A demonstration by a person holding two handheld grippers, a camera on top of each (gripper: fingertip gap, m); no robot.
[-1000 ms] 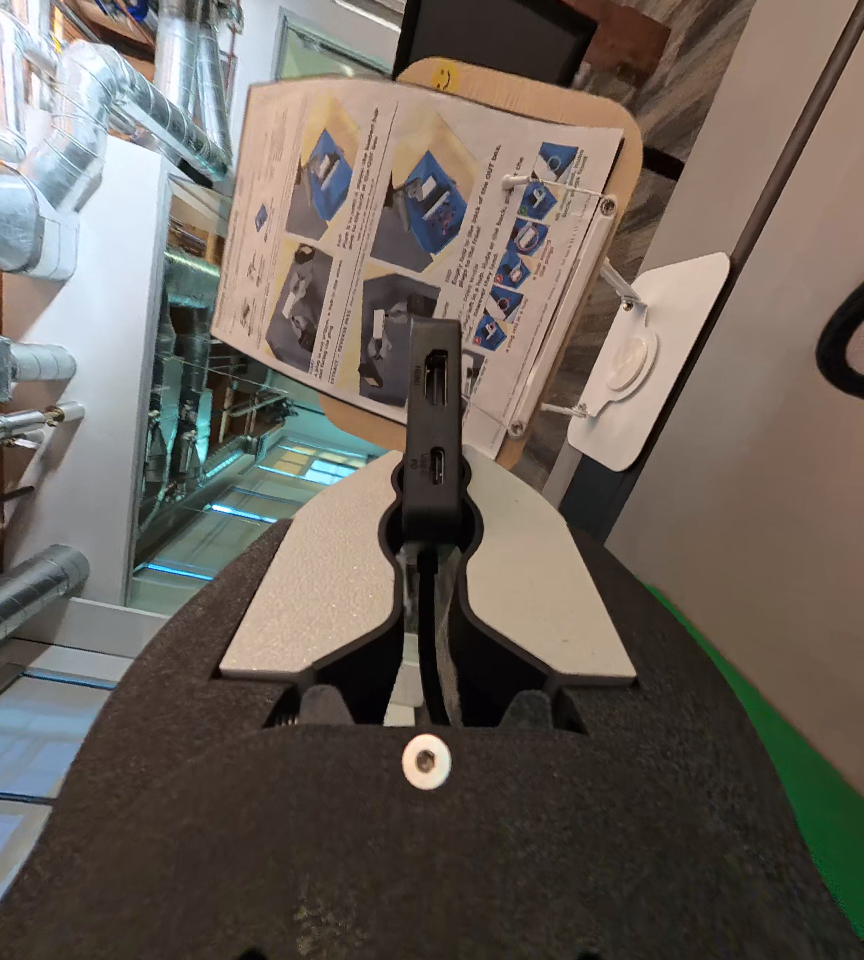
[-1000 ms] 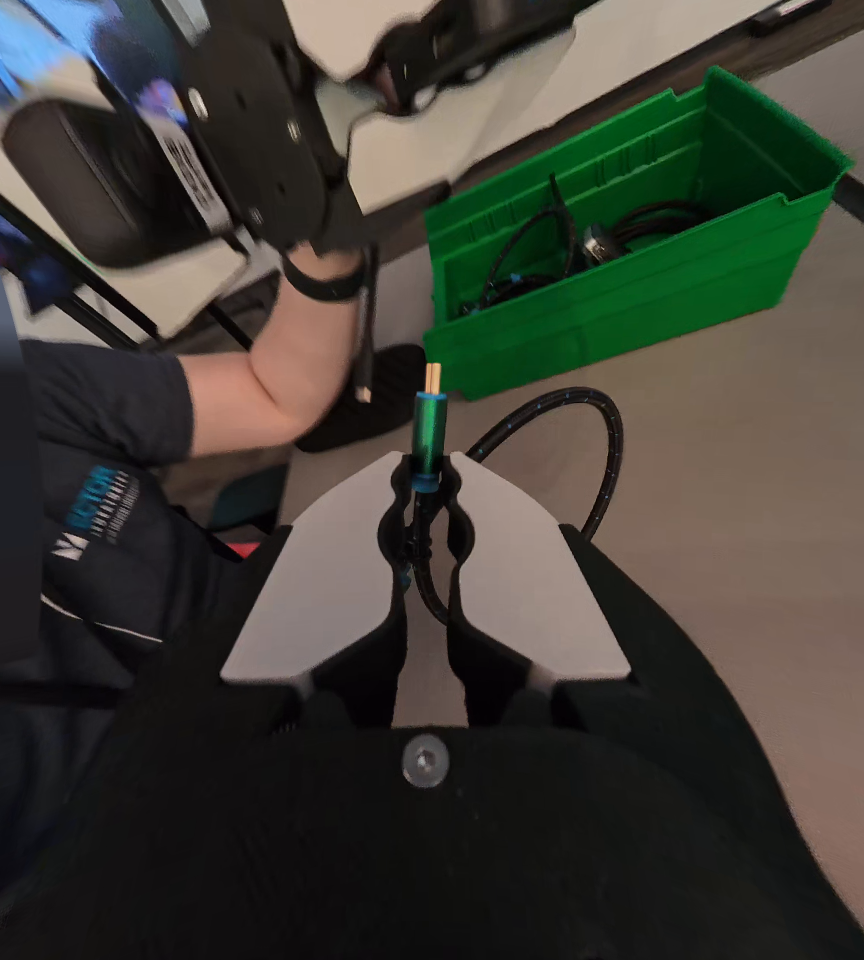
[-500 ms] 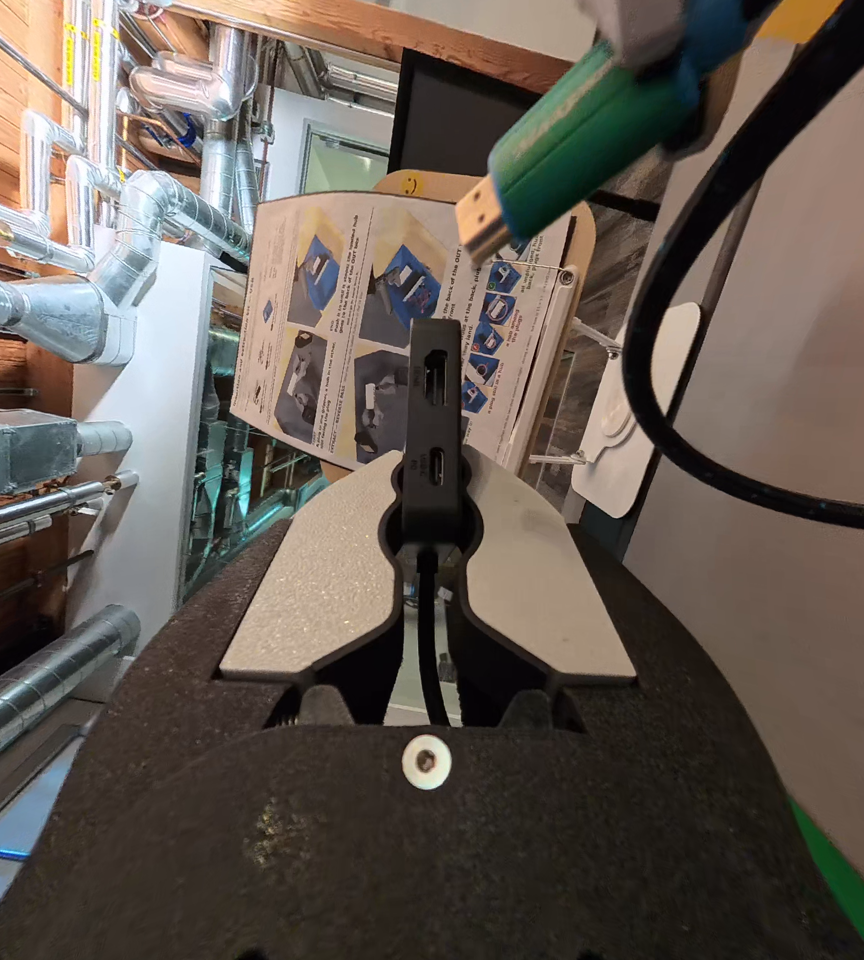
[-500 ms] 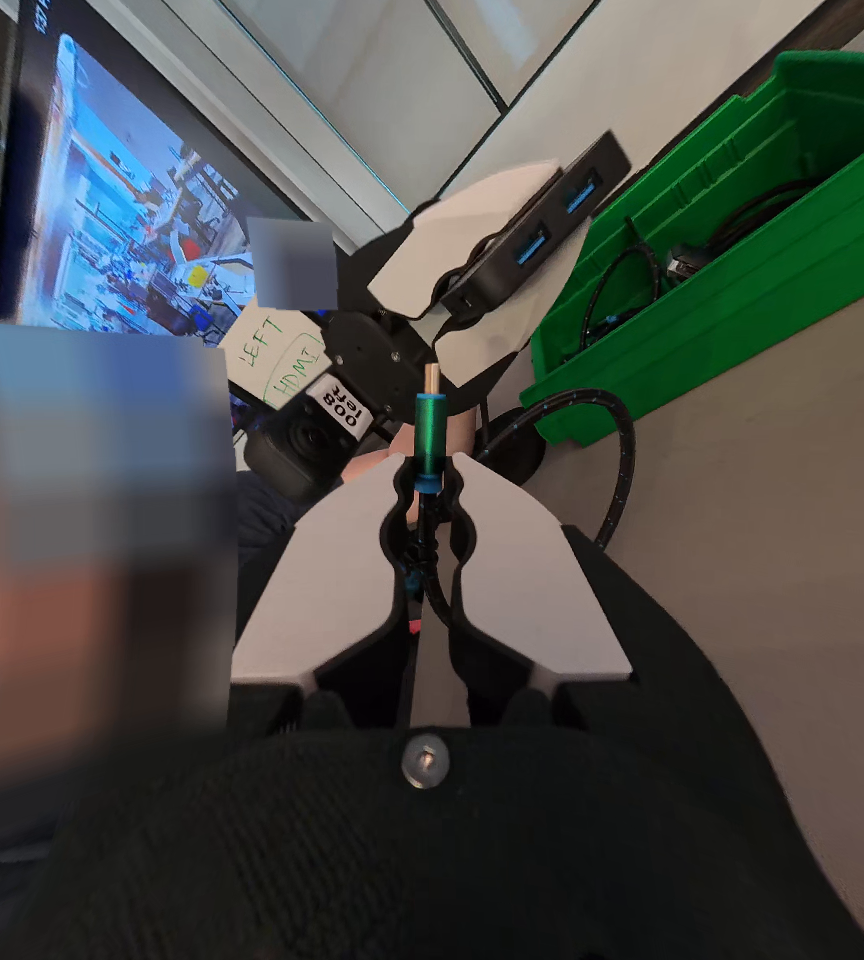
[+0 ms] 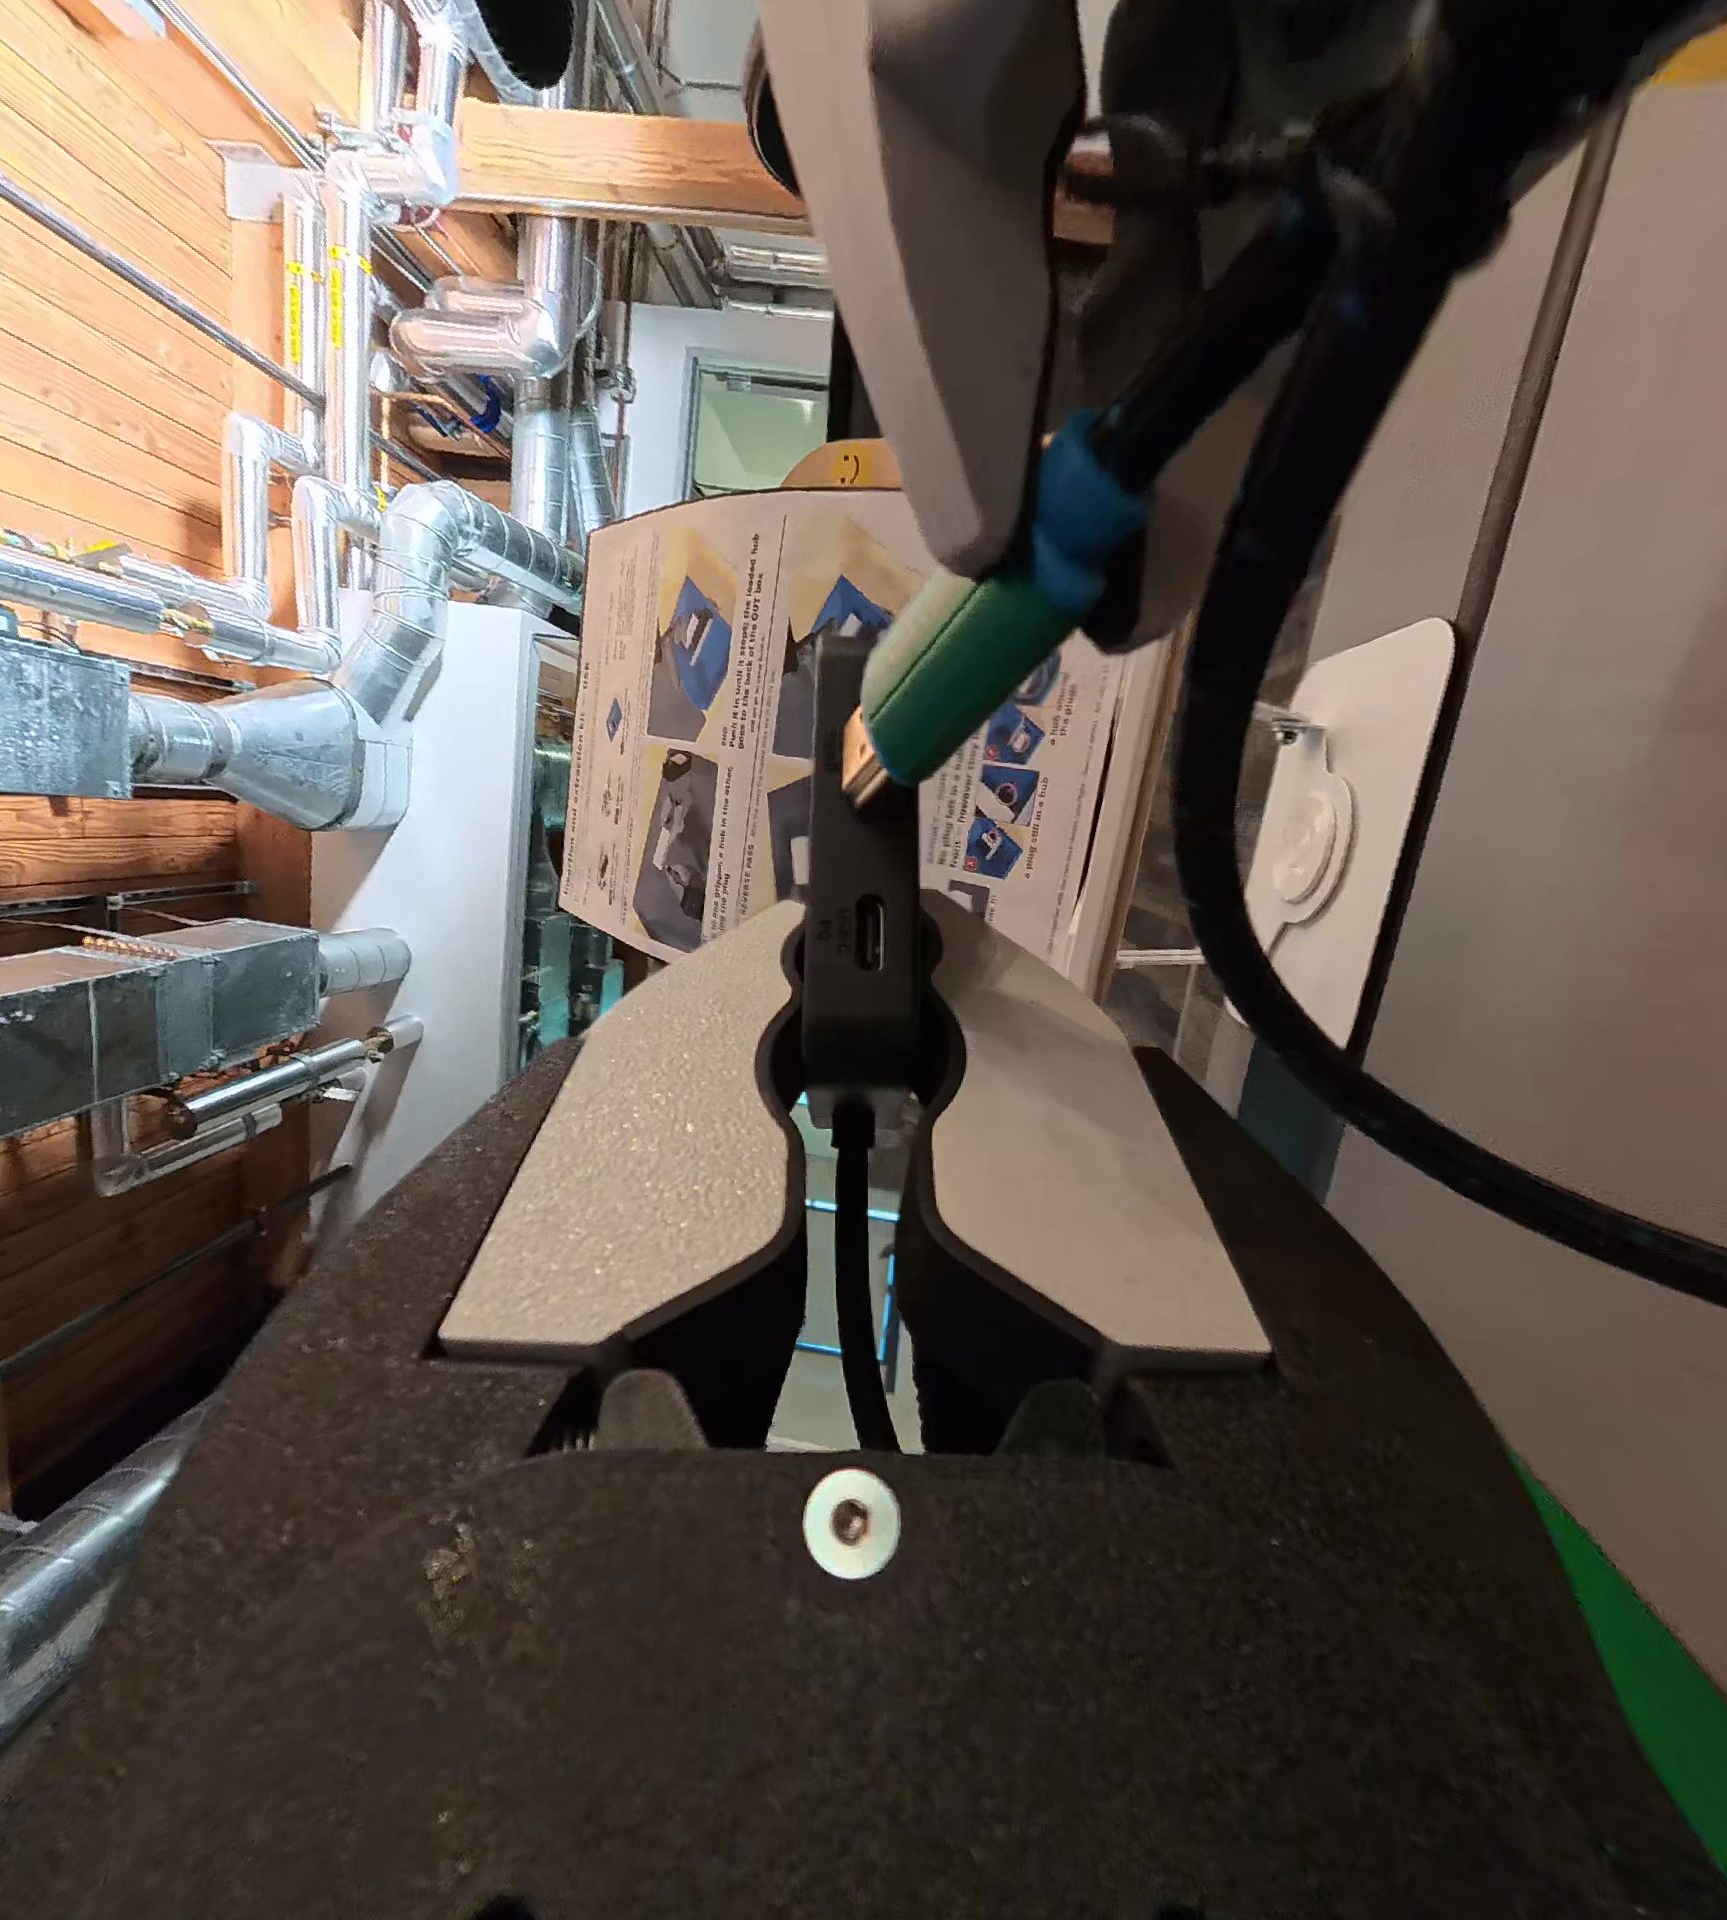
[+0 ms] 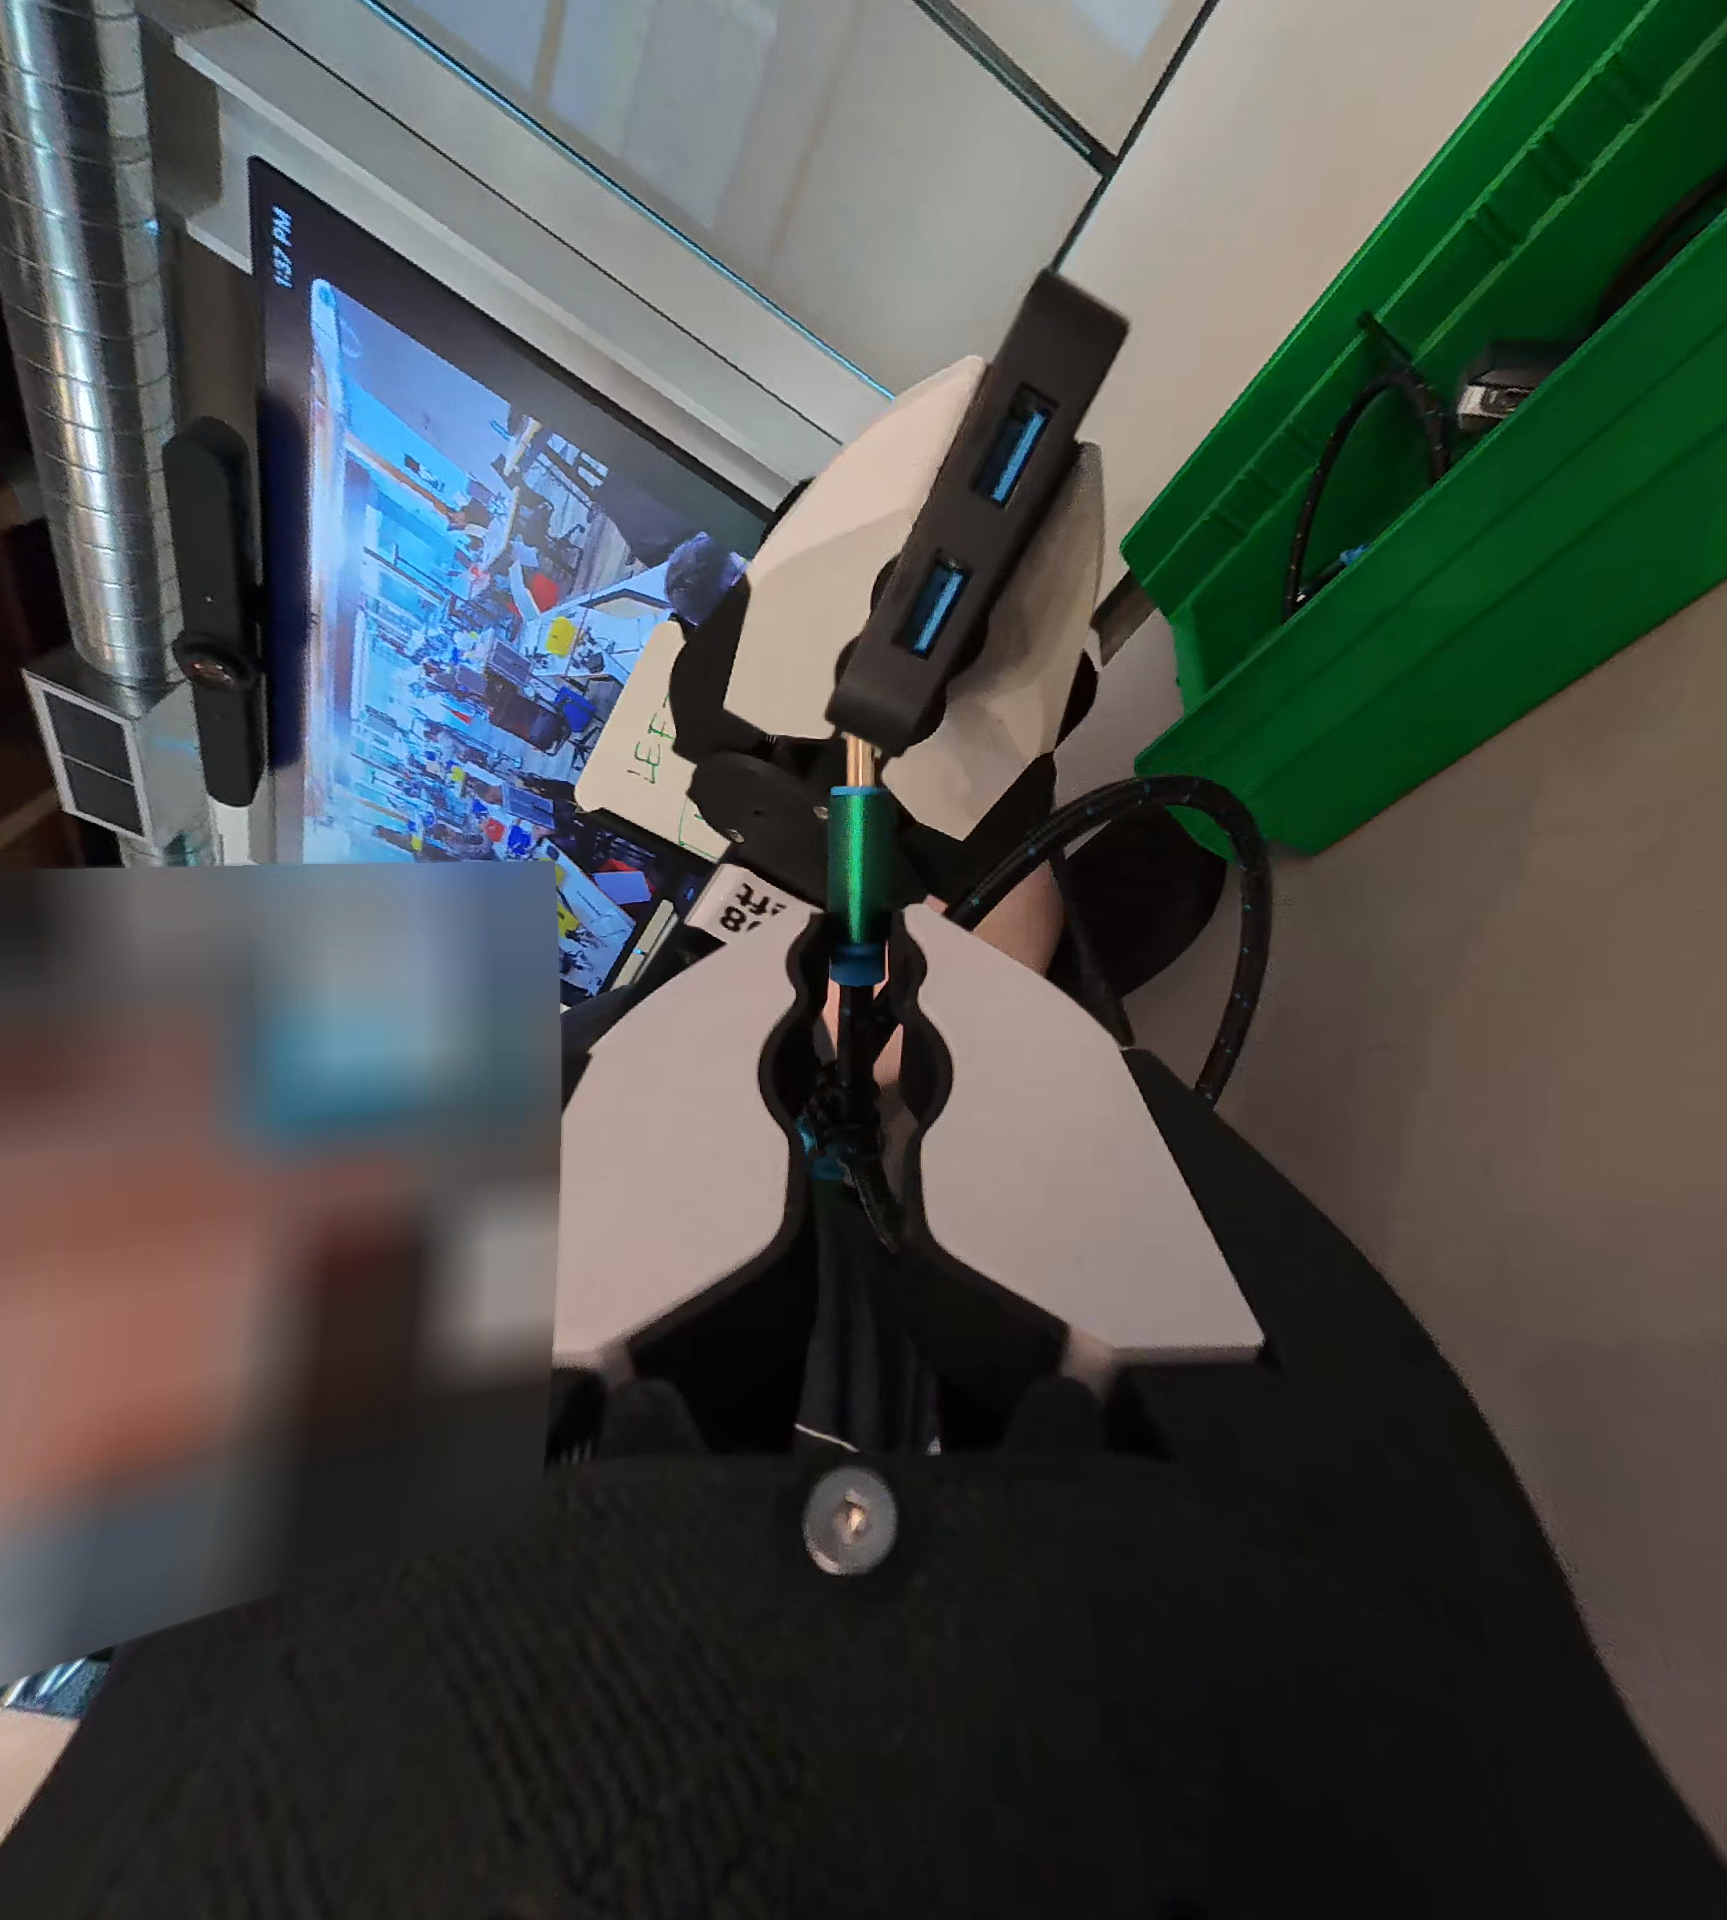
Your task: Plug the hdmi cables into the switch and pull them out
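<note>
HDMI plug (image 6: 860,865) (green) pinched in right hand-held gripper (image 6: 859,935), tip at switch (image 5: 859,883) clamped upright in left hand-held gripper (image 5: 859,1013)

The left wrist view looks forward along the left tool (image 5: 859,997), very near, tilted up toward pipes (image 5: 360,623) and a printed sheet (image 5: 734,727) beyond. The right wrist view looks along the right tool (image 6: 857,935), toward a screen (image 6: 485,623) and a green bin (image 6: 1513,520) on the worktop (image 6: 1513,1039). Both views share the switch (image 5: 854,935) and the green plug (image 6: 854,852), each also catching the other tool close ahead.
</note>
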